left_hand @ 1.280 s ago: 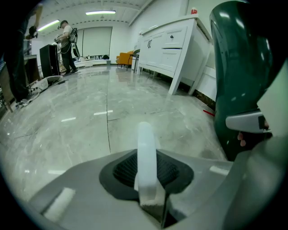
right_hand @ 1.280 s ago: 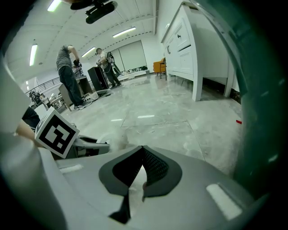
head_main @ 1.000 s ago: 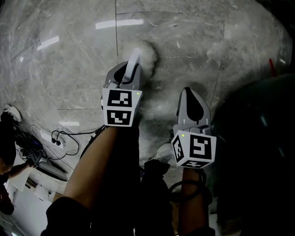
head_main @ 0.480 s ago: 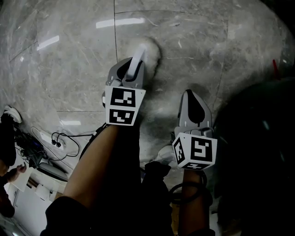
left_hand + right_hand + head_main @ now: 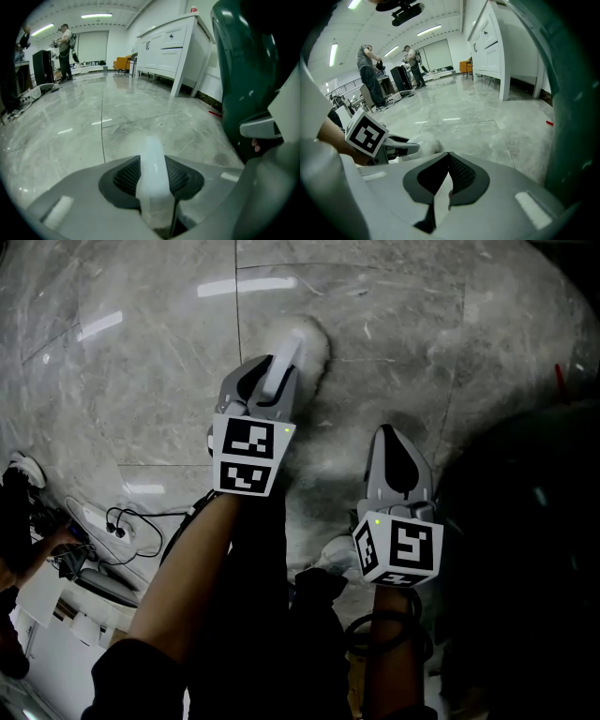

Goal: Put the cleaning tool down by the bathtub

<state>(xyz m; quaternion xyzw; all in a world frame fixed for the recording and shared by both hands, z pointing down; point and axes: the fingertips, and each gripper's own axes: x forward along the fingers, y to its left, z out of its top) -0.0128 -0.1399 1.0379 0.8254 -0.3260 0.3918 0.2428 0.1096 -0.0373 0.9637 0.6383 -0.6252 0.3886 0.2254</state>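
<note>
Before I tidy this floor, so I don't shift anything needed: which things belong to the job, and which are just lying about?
Job: white cleaning tool, clamped in the left gripper; dark green bathtub.
Lying about: earphone cable; small red item by the tub; white cabinet.

I read no text, brand, number or sign anywhere, only black-and-white square code markers on the left cube (image 5: pixel 246 456) and right cube (image 5: pixel 398 547), patterns, not letters, cabinet fronts and floor unlabelled.
</note>
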